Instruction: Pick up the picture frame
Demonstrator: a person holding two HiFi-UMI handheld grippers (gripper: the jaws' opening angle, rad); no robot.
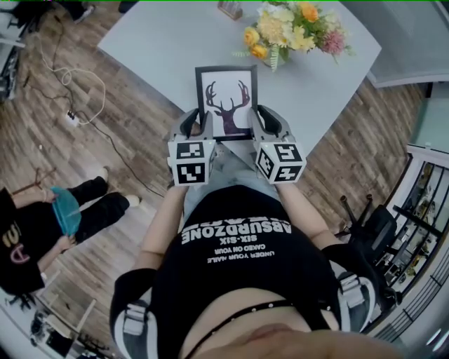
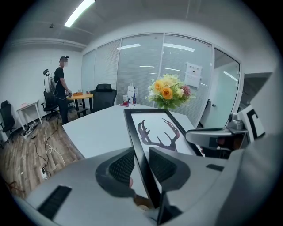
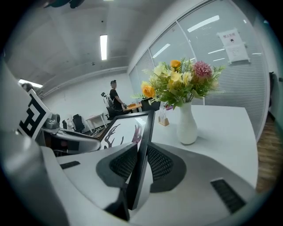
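The picture frame (image 1: 226, 102) is black-edged with a deer-antler print and hangs tilted above the near edge of the white table (image 1: 154, 42). My left gripper (image 1: 201, 130) is shut on its left edge, and my right gripper (image 1: 258, 127) is shut on its right edge. In the left gripper view the frame (image 2: 159, 132) runs between the ribbed pads (image 2: 121, 167), which press on its border. In the right gripper view the frame's edge (image 3: 146, 137) stands upright between both pads (image 3: 160, 163). Each gripper shows in the other's view, across the print.
A white vase of flowers (image 1: 287, 31) stands on the table just beyond the frame, with a small holder (image 1: 230, 8) farther back. A person sits on the wood floor at left (image 1: 42, 224), near cables (image 1: 70, 91). A black chair (image 1: 372, 224) stands at right. Another person stands far off (image 2: 59, 86).
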